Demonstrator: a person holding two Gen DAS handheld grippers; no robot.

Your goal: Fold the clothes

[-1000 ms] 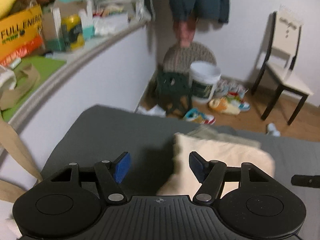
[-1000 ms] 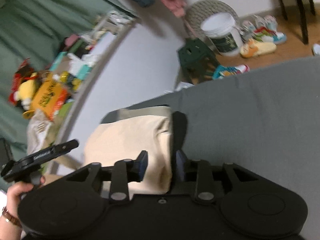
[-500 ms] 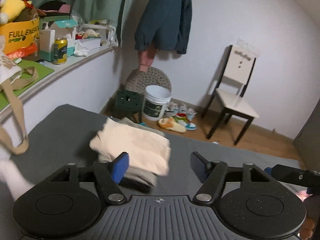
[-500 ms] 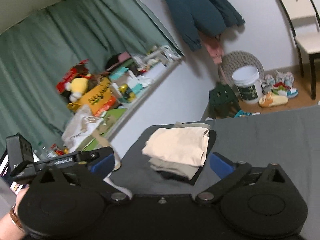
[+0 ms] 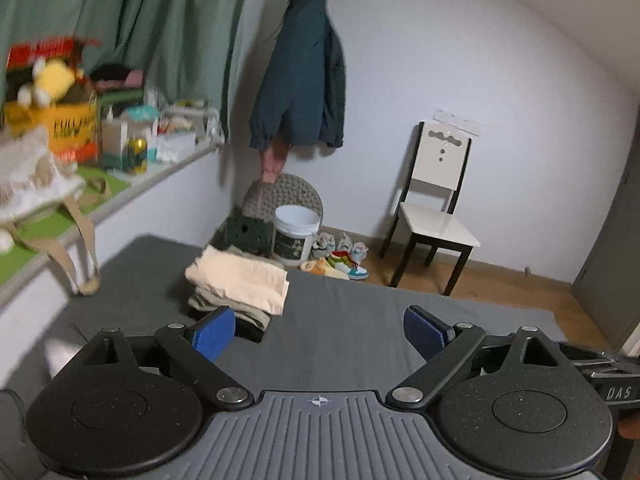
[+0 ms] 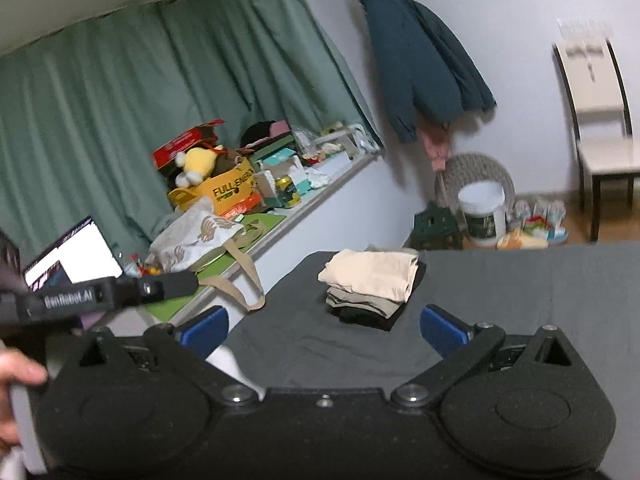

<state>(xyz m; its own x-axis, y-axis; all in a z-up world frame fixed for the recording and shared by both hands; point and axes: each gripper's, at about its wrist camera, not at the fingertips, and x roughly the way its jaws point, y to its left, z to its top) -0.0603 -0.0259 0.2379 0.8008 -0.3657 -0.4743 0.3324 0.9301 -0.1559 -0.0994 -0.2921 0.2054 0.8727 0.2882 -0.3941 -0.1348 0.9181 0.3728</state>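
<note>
A stack of folded clothes (image 5: 236, 286) lies at the far left corner of the grey bed (image 5: 344, 332): a cream piece on top, an olive one under it, a black one at the bottom. The same stack of folded clothes (image 6: 370, 280) shows in the right wrist view on the grey bed (image 6: 520, 292). My left gripper (image 5: 318, 334) is open and empty, well back from the stack. My right gripper (image 6: 324, 326) is open too, nothing between its blue pads, also short of the stack. The left gripper's body (image 6: 100, 294) shows at the left of the right wrist view, with a hand (image 6: 12, 376) below it.
A cluttered ledge (image 5: 120, 184) with boxes, a can and a tote bag (image 6: 192, 236) runs along the bed's left side under green curtains. Beyond the bed stand a white bucket (image 5: 296, 236), a green stool (image 5: 246, 232), shoes (image 5: 340, 258) and a chair (image 5: 436, 208). A dark jacket (image 5: 304, 64) hangs on the wall.
Both grippers have pulled back and up from the stack, which now lies further off. The right gripper went from nearly shut at the cream piece to open, and the left opened wider.
</note>
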